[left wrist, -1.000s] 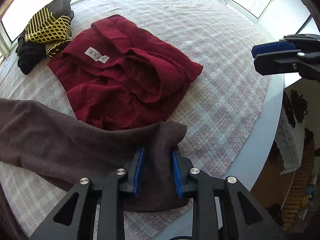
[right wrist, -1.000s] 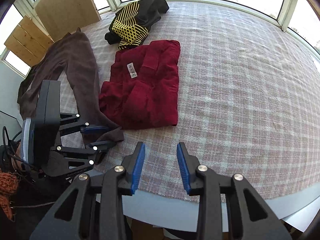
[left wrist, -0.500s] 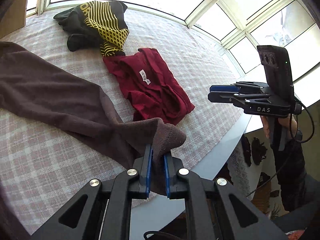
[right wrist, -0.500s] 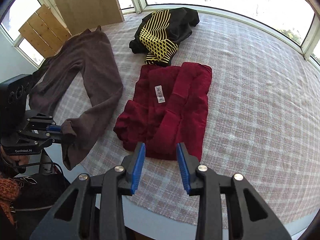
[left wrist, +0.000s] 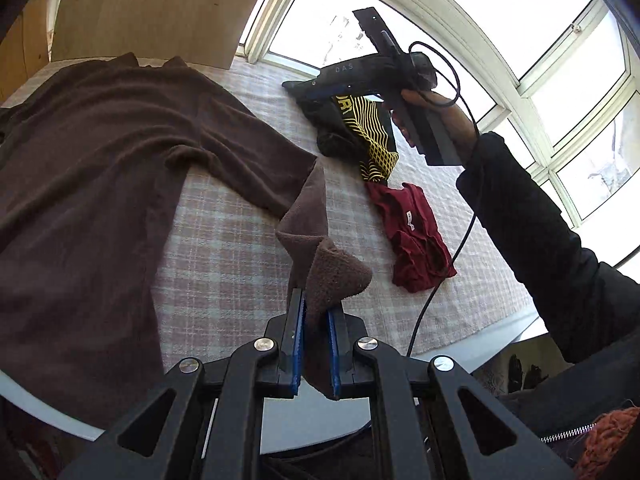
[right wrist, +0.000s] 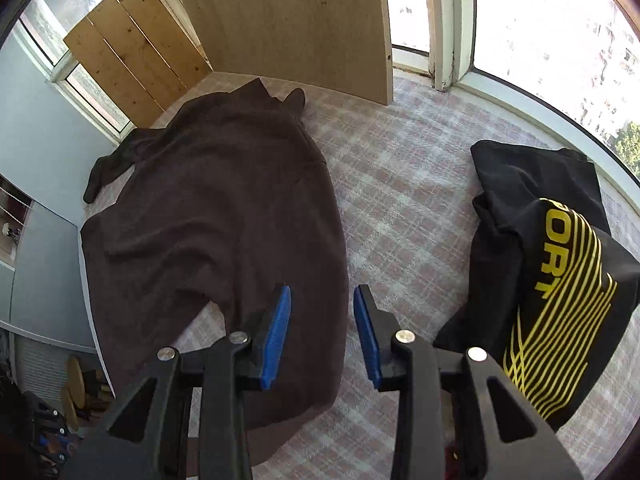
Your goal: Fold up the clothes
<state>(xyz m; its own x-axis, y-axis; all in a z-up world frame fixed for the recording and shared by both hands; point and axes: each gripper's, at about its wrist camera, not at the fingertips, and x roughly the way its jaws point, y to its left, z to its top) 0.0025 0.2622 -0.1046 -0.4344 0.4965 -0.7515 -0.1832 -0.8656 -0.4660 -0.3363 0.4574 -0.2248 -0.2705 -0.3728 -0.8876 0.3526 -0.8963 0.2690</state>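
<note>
A: What has the left gripper (left wrist: 314, 344) got?
B: Its blue pads pinch the cuff of the brown fleece trousers (left wrist: 120, 184); those sprawl toward ten o'clock on the pink checked tablecloth (left wrist: 224, 248).
A: And the right gripper (right wrist: 322, 320)?
B: Partly spread, empty, over the trousers' edge; black-and-yellow striped garment (right wrist: 560, 280) at three o'clock.

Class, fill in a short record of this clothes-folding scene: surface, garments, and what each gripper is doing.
surface: table with a checked cloth
garment being handled: brown garment, spread on the cloth
other garments: black and yellow top; red garment, folded
left gripper: jaws shut on an end of the brown garment, lifted off the cloth
right gripper: jaws apart, nothing between them, over the brown garment's edge
</note>
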